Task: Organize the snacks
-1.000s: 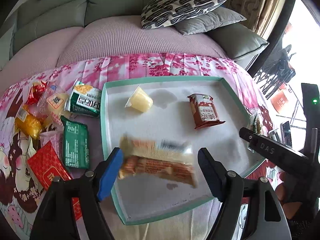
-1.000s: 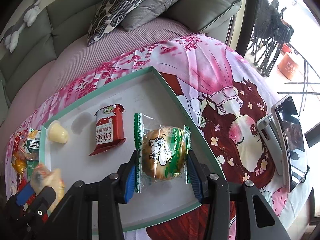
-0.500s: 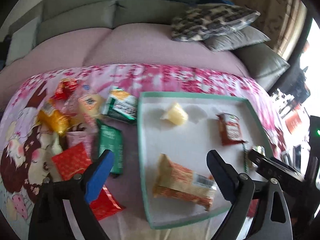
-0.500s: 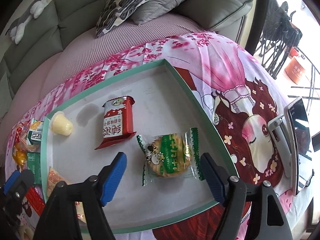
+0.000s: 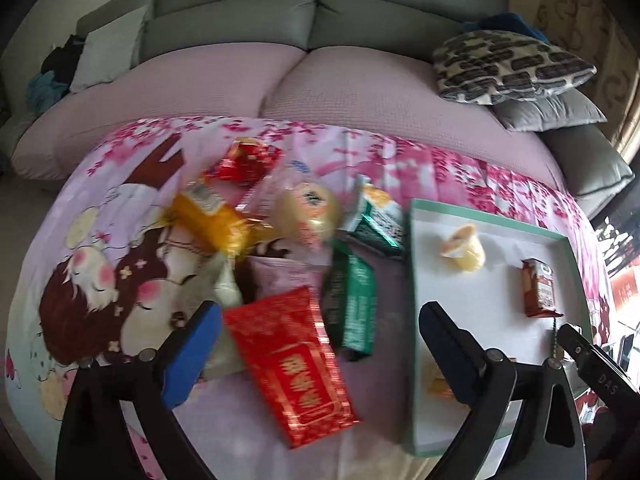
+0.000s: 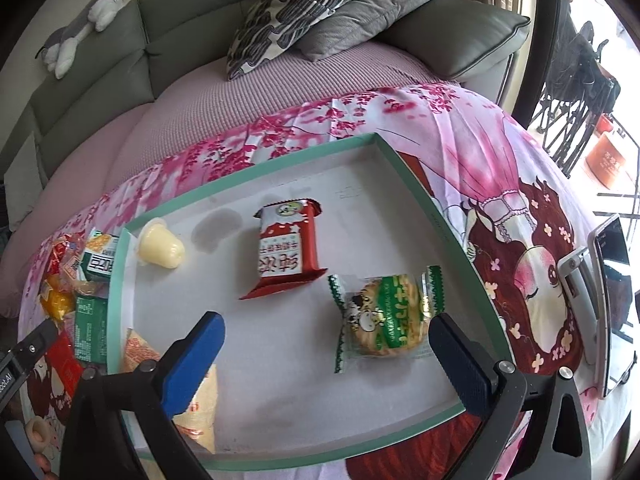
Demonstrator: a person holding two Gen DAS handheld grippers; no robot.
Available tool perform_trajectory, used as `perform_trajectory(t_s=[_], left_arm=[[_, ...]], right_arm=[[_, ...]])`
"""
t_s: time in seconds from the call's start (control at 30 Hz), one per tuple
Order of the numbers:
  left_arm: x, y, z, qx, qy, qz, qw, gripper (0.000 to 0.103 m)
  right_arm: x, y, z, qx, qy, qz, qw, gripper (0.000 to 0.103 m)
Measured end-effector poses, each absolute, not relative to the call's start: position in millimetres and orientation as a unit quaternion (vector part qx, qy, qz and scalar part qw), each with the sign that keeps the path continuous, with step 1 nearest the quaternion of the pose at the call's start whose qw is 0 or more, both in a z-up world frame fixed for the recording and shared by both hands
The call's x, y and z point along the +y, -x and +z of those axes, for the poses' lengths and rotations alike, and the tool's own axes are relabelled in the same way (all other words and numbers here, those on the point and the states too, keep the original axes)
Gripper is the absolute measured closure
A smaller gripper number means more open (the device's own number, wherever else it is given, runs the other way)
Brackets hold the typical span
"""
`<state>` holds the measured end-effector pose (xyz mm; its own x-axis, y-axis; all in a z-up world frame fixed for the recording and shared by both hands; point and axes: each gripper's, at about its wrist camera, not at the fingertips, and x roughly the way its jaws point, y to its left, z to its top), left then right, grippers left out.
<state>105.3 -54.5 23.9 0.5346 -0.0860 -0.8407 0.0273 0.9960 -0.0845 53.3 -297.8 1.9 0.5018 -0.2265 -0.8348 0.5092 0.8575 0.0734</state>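
A green-rimmed white tray [image 6: 384,148] holds a jelly cup [image 6: 160,246], a red wafer pack [image 6: 288,250], a green round biscuit pack [image 6: 384,320] and an orange pack [image 6: 200,396] at its near left. My right gripper [image 6: 326,354] is open and empty above the tray, next to the biscuit pack. My left gripper [image 5: 320,356] is open and empty over the loose pile left of the tray [image 5: 416,320], above a red packet [image 5: 294,364] and a green packet [image 5: 352,304].
The loose pile also has a yellow pack [image 5: 208,216], a round pastry [image 5: 308,212], a green-white carton [image 5: 376,216] and a red wrapper [image 5: 244,160]. A phone on a stand [image 6: 608,300] is right of the tray. Sofa and pillows [image 6: 304,8] lie behind.
My left gripper released the orange pack in the tray and swung left over the pile. My right gripper let go of the biscuit pack, opened and drew back.
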Motion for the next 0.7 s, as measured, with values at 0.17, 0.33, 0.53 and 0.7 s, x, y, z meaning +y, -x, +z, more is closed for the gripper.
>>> perform_trajectory(t_s=[0.17, 0.33, 0.53, 0.7], left_arm=[[-27, -103, 26, 0.49, 0.029, -0.009, 0.871, 0.004], [-4, -100, 27, 0.495, 0.022, 0.01, 0.869, 0.004], [29, -99, 27, 0.498, 0.052, 0.042, 0.864, 0.004], [47, -98, 20, 0.506, 0.071, 0.06, 0.857, 0.004]], right_arm=[[-278, -56, 12, 0.442, -0.143, -0.199, 0.863, 0.0], [-246, -60, 20, 0.435, -0.147, -0.153, 0.875, 0.0], [-192, -68, 17, 0.443, -0.12, -0.088, 0.884, 0.0], [-154, -72, 10, 0.455, -0.094, -0.045, 0.885, 0.0]])
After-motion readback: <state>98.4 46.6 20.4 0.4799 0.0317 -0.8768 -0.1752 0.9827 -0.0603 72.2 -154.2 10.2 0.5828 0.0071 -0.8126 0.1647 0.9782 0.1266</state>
